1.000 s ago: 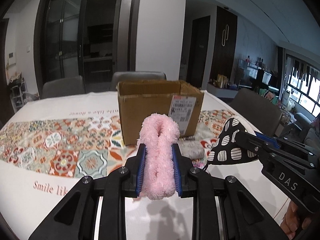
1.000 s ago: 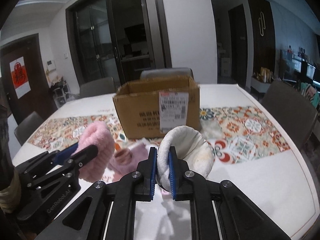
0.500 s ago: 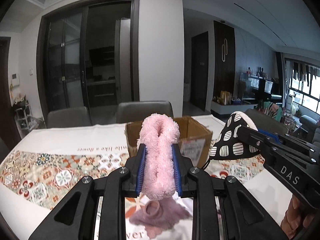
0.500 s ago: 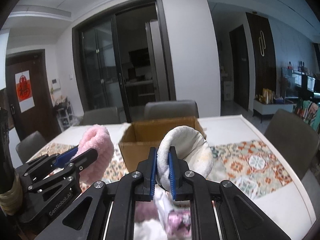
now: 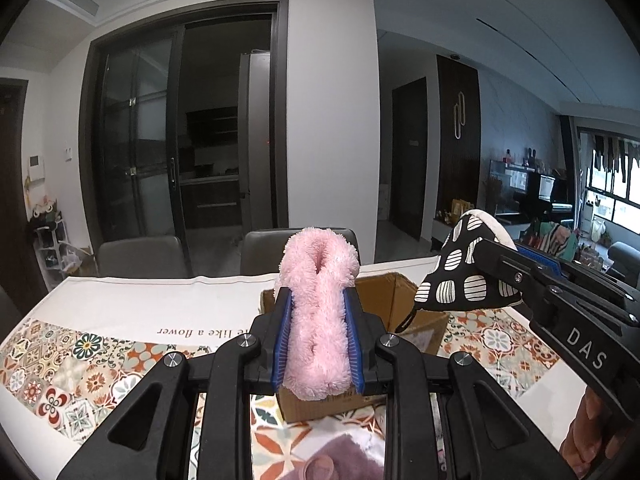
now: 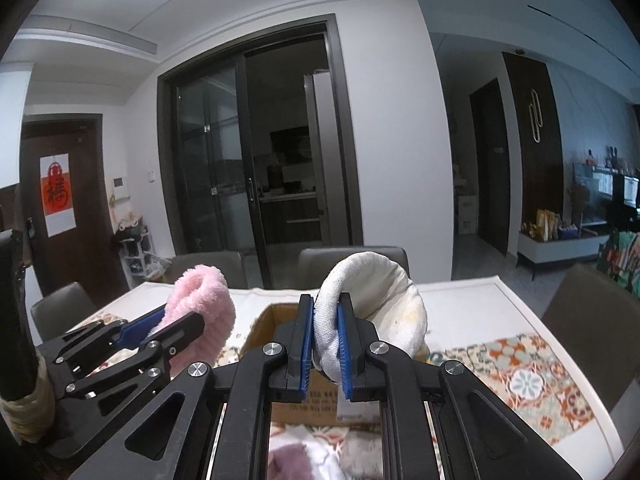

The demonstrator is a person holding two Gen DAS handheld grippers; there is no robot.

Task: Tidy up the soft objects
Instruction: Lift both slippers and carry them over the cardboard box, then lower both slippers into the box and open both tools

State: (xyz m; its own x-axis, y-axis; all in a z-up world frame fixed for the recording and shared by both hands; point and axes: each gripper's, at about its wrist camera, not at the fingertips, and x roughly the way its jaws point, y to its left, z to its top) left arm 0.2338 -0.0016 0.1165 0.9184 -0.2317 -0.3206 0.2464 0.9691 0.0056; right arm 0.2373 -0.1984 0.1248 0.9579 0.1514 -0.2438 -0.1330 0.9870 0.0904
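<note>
Near the cardboard box [image 5: 400, 316] on the patterned tablecloth [image 5: 80, 364], the left gripper [image 5: 318, 340] clamps a fluffy pink slipper [image 5: 318, 304] and the right gripper [image 6: 324, 344] pinches a spotted oven mitt [image 6: 380, 300], both apparently mid-carry, next needing release over the box's open top.

Both wrist views face the cardboard box [image 5: 416, 320] closely from above.
</note>
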